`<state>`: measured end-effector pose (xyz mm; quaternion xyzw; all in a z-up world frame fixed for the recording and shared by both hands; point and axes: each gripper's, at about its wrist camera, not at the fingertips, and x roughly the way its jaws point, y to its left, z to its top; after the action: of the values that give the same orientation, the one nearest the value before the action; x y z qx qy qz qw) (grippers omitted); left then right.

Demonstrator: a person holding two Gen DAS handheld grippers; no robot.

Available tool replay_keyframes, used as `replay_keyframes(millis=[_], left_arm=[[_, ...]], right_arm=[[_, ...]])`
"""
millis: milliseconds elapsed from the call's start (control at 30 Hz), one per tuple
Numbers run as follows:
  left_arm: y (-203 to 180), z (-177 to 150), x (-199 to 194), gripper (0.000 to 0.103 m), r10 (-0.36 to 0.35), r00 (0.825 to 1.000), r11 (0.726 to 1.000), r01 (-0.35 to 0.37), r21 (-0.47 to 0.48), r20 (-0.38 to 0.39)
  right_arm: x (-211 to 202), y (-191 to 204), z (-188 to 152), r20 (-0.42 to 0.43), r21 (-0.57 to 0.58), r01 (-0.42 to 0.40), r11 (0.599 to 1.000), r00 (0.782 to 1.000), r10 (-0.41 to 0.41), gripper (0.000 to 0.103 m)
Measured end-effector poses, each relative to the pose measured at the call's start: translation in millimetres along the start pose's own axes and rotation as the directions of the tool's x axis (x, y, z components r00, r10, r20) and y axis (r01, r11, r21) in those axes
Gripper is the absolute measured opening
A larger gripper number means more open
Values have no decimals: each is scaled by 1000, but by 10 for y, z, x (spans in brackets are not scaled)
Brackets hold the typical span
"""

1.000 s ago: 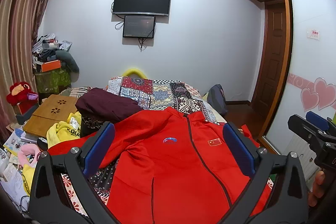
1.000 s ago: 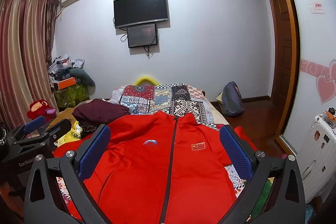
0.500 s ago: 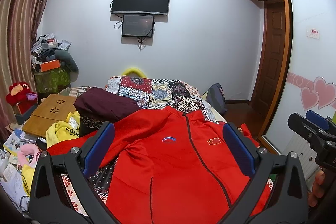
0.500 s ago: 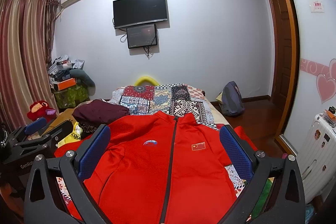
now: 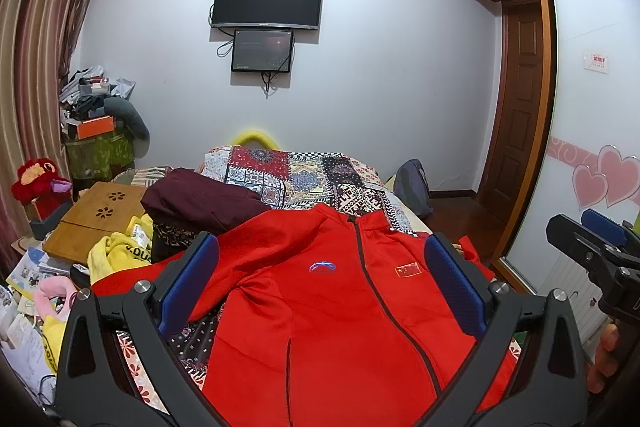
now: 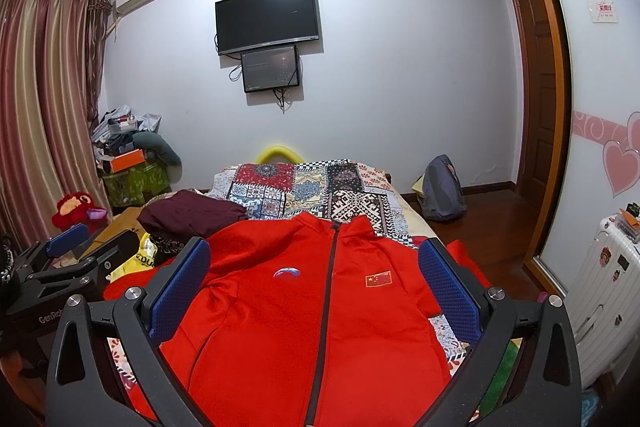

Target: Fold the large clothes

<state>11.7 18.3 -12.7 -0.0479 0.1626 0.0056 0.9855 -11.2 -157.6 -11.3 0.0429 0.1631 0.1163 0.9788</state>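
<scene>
Left gripper (image 5: 320,283) has fingers wide apart w/ nothing between them, above the red jacket (image 5: 332,311); right gripper (image 6: 316,283) likewise spread, empty, over the same jacket. Jacket lies flat, zipped, front up, across the lower centre of both views on the patterned bedspread (image 6: 312,187), collar toward the TV (image 6: 267,19) wall. Maroon bundle (image 5: 196,199) at mid-left, touching jacket's shoulder.

bed (image 6: 416,223), patchwork cover (image 6: 316,187); red jacket (image 6: 296,307) spread flat, maroon bundle (image 6: 192,215) beside.
</scene>
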Motion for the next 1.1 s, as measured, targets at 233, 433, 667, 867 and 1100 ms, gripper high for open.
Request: replay_keyframes(millis=[233,433,667,867,1100], left_arm=[[-17,10,-4,103,4,1000,1000,-4,1,-2],[-17,10,-5,103,5,1000,1000,-5,1,-3],[7,-6,7,103,4,1000,1000,-4,-1,-5],[36,-20,34,103,9,1000,1000,-9,-5,-11],[56,-31,117,103,14,1000,1000,-14,-8,-27]], right_arm=[[-4,7,7,-1,0,0,1000,1000,0,103],[-5,13,13,-4,3,-1,1000,1000,1,103],[-1,4,11,-5,2,1,1000,1000,-1,103],[45,-21,8,-16,9,2,1000,1000,-2,103],[143,-8,-22,-40,20,10,1000,999,-9,103]])
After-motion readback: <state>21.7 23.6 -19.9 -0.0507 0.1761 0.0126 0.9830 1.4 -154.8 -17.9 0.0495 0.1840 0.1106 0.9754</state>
